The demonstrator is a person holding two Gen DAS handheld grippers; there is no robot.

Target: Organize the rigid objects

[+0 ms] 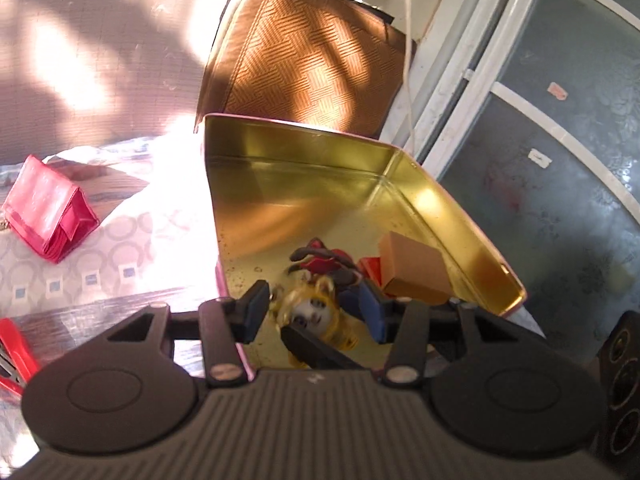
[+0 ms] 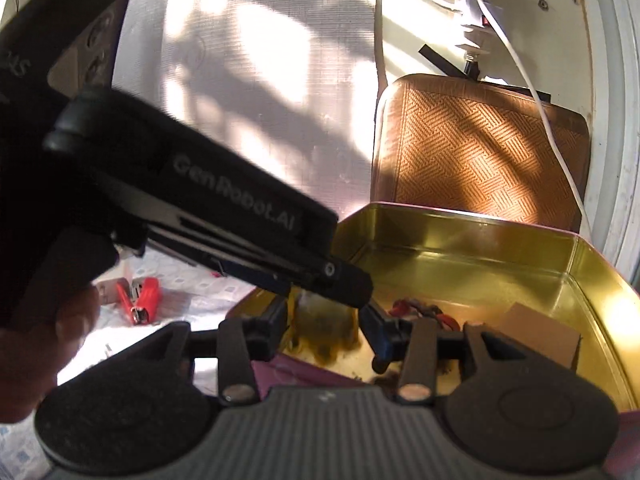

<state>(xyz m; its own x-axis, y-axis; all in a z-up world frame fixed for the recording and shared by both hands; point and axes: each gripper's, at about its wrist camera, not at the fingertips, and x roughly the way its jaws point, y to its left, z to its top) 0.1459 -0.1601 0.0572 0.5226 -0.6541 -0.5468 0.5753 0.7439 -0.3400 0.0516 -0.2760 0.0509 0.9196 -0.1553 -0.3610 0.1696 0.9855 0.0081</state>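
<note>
- Caught mid-placement, by the look of it: yellow-haired doll (image 1: 308,314) hung over the near end of the open gold tin (image 1: 304,136), clenched between the pads of the left claw (image 1: 316,314).
- Gripped as well by the right claw (image 2: 324,328), apparently closed on the same doll from the other side, though blurred there.
- Already in the tin: a dark figure (image 1: 320,260) and a small cardboard box (image 1: 416,268) against the right wall.
- Judged next: lower onto the bare tin floor, release both claws, back out over the near rim.
- Plenty of open room in the tin's far half; very little between the two crossed claws.
- Left outside on the surface: red wallet (image 1: 48,212) and red tool (image 2: 140,300).
</note>
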